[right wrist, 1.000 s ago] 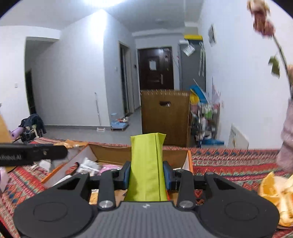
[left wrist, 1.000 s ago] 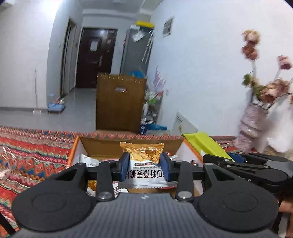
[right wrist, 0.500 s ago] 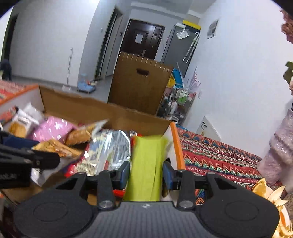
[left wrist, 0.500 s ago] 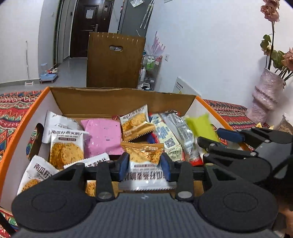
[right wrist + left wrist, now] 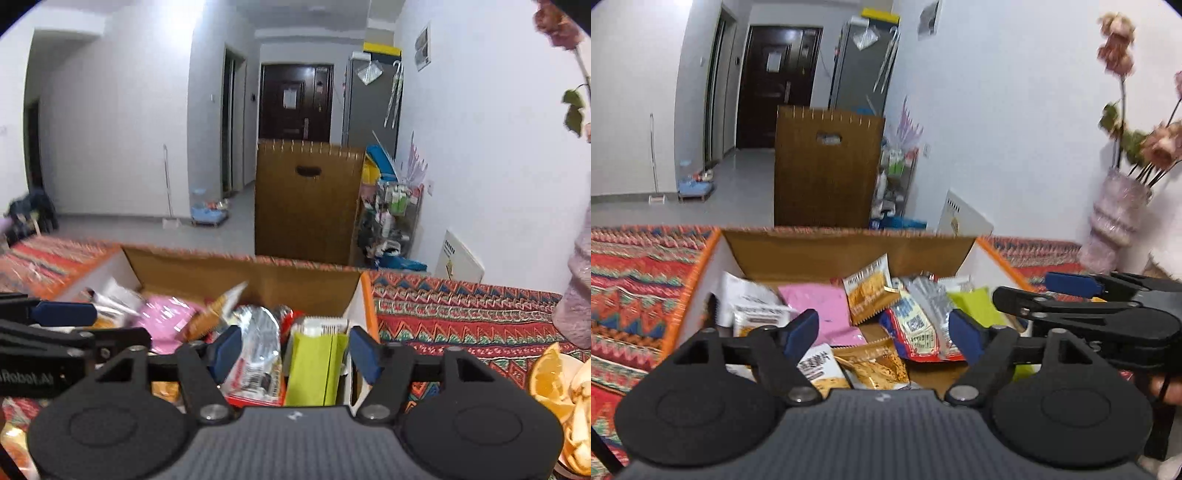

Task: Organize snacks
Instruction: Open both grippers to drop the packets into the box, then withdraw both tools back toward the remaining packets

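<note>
Green packet [image 5: 314,365] upright in box [image 5: 258,280]

Open cardboard box [image 5: 846,254] w/ orange rim, on patterned cloth, holds loose snack packets: pink pack [image 5: 820,306] flat, lime-green pack [image 5: 317,363] upright by right wall.

One cardboard box [image 5: 849,254] held the snacks: one pink packet [image 5: 820,306], one green packet [image 5: 317,365], one silver-and-red packet [image 5: 923,317] and at least four orange-and-white biscuit packets [image 5: 871,288]. One vase [image 5: 1115,225] stood nearby.
</note>
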